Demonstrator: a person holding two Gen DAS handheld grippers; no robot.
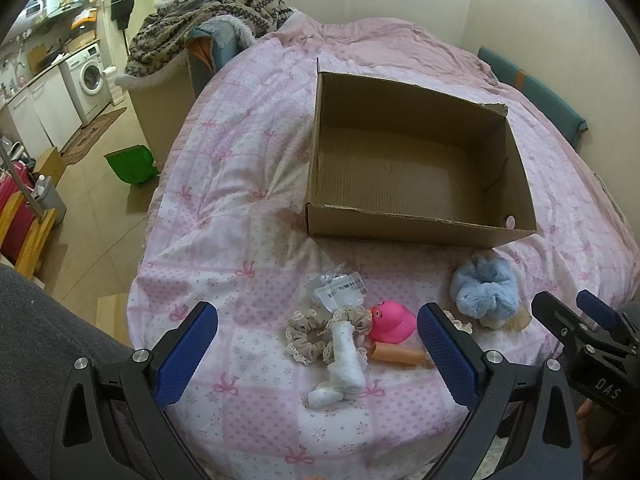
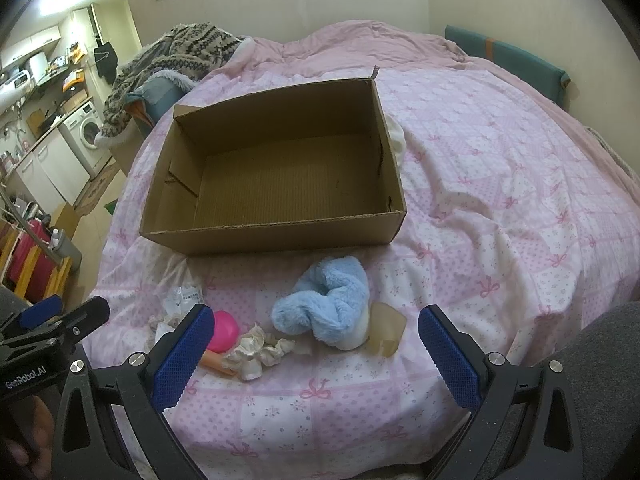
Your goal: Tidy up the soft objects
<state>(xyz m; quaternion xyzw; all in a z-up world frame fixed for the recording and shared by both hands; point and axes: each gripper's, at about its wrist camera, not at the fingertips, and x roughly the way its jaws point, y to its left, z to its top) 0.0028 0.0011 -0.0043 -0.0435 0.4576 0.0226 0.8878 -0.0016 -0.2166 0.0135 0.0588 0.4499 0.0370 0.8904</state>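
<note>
An empty cardboard box (image 1: 416,228) (image 2: 272,236) sits on the pink bed. In front of it lie a fluffy blue scrunchie (image 1: 484,286) (image 2: 324,300), a pink rubber duck (image 1: 390,322) (image 2: 224,332), a beige lace scrunchie (image 1: 308,336), a white rolled cloth (image 1: 346,360), a cream scrunchie (image 2: 256,350), a plastic packet (image 1: 340,288) (image 2: 182,298) and an orange tube (image 1: 400,356). My left gripper (image 1: 318,356) is open above the beige scrunchie and white cloth. My right gripper (image 2: 316,354) is open, just short of the blue scrunchie.
The bed (image 1: 240,184) (image 2: 500,200) has its edge at the left, with floor, a green bin (image 1: 132,166) and a washing machine (image 1: 90,76) beyond. A blanket pile (image 1: 208,20) lies at the bed's far left. A teal cushion (image 2: 508,54) is by the wall.
</note>
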